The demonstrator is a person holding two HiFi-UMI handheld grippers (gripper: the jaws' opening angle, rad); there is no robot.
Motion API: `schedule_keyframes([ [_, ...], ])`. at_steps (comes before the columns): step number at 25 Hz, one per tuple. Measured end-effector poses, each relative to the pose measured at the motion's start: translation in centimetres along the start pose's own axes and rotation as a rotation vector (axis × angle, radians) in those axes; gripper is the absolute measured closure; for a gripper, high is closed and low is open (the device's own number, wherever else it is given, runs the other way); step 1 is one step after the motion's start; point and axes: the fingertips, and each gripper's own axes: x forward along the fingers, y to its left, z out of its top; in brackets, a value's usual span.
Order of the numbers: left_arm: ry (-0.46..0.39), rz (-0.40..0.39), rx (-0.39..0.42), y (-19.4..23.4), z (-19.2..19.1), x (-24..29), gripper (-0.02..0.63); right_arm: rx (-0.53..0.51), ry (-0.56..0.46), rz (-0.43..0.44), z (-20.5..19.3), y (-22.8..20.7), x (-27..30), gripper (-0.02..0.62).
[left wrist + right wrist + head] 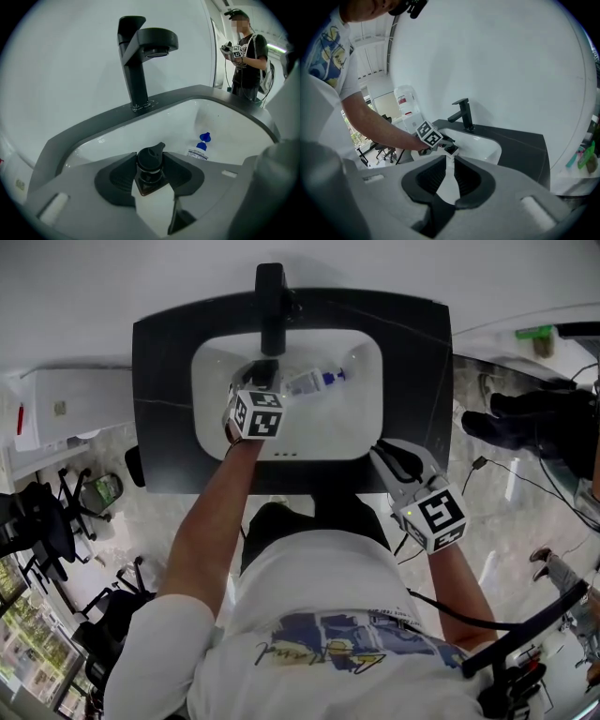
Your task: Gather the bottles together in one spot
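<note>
In the left gripper view a dark-capped bottle [150,158] stands upright between the jaws of my left gripper [150,169], whose pads press its neck from both sides. From the head view that left gripper [260,379] reaches into the white sink basin [356,418], just below the black faucet [271,310]. To its right a clear bottle with a blue cap [311,382] [200,149] lies on its side in the basin. My right gripper [394,454] [450,161] hangs over the counter's front right edge, its jaws together with nothing between them.
A black countertop [164,381] rings the basin. A white cabinet [75,404] stands to the left, with office chairs [37,521] on the floor below it. A person [246,51] stands beyond the counter's right end. Green items [583,157] sit on a shelf at the right.
</note>
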Motion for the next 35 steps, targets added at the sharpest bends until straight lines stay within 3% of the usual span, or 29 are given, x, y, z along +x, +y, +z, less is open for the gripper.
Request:
schedule_keyframes([
  [18, -0.081, -0.02, -0.088, 2.9, 1.1, -4.7, 0.433, -0.004, -0.035, 0.032, 0.5, 0.6, 0.9, 0.54],
  [35, -0.243, -0.053, -0.097, 7.7, 10.5, -10.4, 0.433, -0.002, -0.078, 0.044, 2.7, 1.1, 1.2, 0.54],
])
